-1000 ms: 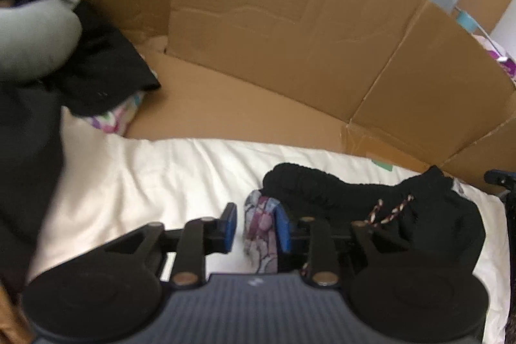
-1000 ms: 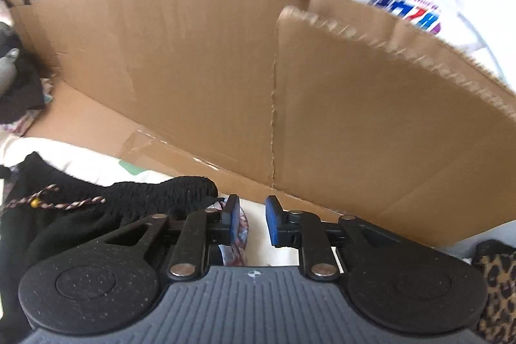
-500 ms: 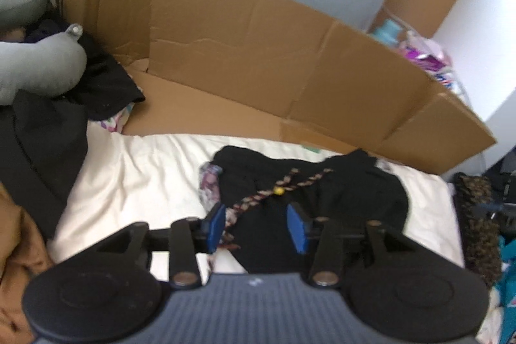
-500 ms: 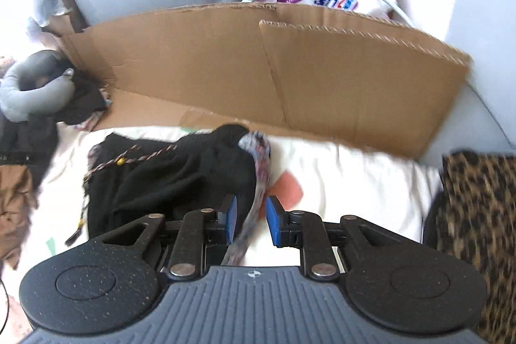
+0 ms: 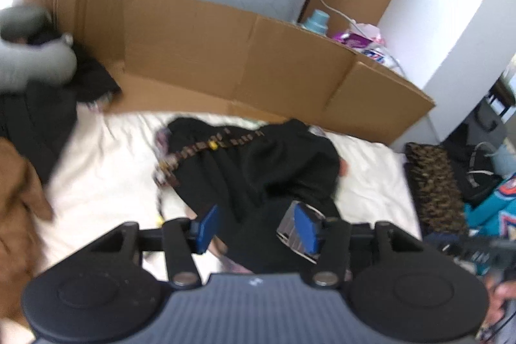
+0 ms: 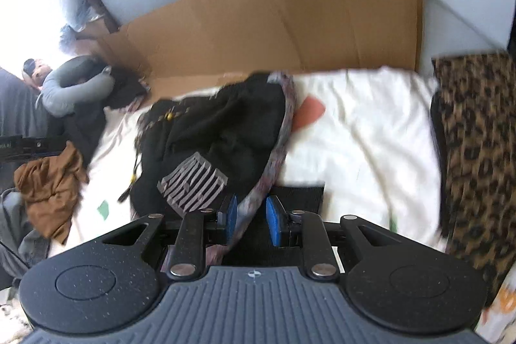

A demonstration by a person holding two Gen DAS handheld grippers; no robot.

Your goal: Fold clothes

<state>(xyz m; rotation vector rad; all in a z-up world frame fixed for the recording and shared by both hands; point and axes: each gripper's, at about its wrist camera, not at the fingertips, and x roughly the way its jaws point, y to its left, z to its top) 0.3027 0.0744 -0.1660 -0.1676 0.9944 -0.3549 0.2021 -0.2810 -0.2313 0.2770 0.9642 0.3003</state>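
My left gripper (image 5: 254, 226) hangs above the bed with its blue pads (image 5: 304, 228) spread wide, released, gripping nothing; the black garment (image 5: 258, 163) lies below and between them. My right gripper (image 6: 251, 219) has its pads a small way apart with a floral strip (image 6: 277, 157) of cloth running up between them; the strip touches the left pad, but I cannot tell whether the pads truly clamp it. The black garment (image 6: 222, 128) lies crumpled in the middle of the white sheet (image 6: 364, 131), a braided cord (image 5: 206, 147) with a yellow bead across its top and a grey striped print (image 6: 192, 181) on its near part. A cardboard wall (image 5: 245, 63) stands behind the bed. A leopard cloth (image 6: 477, 131) lies at the sheet's right edge, a brown garment (image 6: 48, 179) and a grey neck pillow (image 6: 74, 84) at the left.
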